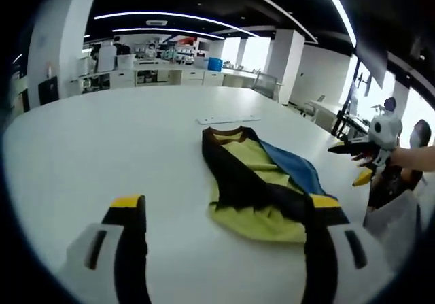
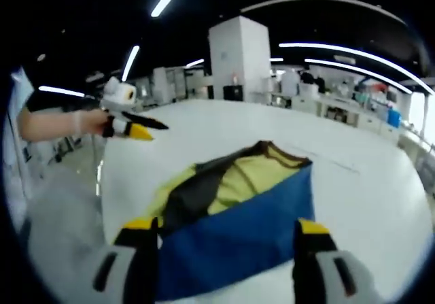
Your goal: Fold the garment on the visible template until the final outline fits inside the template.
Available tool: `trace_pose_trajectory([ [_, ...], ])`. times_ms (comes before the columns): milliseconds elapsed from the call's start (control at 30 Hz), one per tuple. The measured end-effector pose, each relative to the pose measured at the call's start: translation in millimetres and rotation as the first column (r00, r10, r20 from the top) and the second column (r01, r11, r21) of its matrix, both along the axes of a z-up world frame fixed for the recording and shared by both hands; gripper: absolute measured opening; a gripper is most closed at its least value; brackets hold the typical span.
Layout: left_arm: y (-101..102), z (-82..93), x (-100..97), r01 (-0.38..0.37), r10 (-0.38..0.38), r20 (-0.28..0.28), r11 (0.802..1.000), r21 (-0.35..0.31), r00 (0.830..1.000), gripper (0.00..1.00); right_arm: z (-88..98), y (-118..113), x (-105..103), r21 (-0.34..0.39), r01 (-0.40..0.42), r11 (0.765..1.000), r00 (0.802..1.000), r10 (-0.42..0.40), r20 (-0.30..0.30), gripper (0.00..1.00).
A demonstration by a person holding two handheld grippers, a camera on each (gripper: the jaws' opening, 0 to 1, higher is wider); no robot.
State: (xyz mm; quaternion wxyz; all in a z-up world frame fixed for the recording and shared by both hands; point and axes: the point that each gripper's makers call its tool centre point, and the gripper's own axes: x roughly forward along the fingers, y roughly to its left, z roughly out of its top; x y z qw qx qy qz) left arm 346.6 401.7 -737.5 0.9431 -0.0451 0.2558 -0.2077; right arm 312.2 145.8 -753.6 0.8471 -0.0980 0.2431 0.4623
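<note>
Garment [image 1: 262, 181] lies flat on the white table [image 1: 102, 141], toward one side edge, partly folded: yellow body, dark band running along it, blue panel folded over one side.

Left gripper view: garment seen along its length. Collar [image 1: 228, 135] at the far end, hem at the near end; long axis runs from the near edge of the table toward its middle. Blue panel lies on the side nearest the table's edge. Beyond the collar a thin white strip [image 1: 228, 120] lies flat on the tabletop, apart from the garment. The right gripper [image 1: 359, 156] comes in past the table edge, held by a gloved hand [image 1: 401, 158].

Right gripper view: blue panel [image 2: 234, 239] in the foreground, yellow and dark parts behind it, collar [image 2: 279, 151] at the far end. The left gripper [image 2: 139, 127] hangs over the table edge, held by a gloved hand [image 2: 88, 122].

Jaws:
- left gripper [image 1: 224, 212]: wide apart, nothing between them, above the table near the hem, not touching cloth.
- right gripper [image 2: 221, 239]: wide apart, nothing held, over the blue panel; contact cannot be told.
</note>
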Motion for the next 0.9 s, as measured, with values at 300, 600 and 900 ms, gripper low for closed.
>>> trace_pose_trajectory([
  [300, 0, -3.1, -9.1, 0.011, -0.011, 0.001, 1.000, 0.008, 1.000, 0.94, -20.3, 15, -44, -0.105, -0.160, 0.982, 0.987, 0.160, -0.009, 0.65],
  [600, -7, -7.8, -25.2, 0.061, -0.061, -0.008, 0.998, 0.026, 0.998, 0.94, -48.6, 39, -90, -0.191, -0.333, 0.923, 0.943, 0.326, -0.067, 0.45],
  [900, -20, -9.6, -38.1, 0.133, -0.133, -0.010, 0.991, 0.026, 0.991, 0.88, -79.2, 49, -106, -0.278, -0.396, 0.875, 0.918, 0.384, -0.098, 0.18],
])
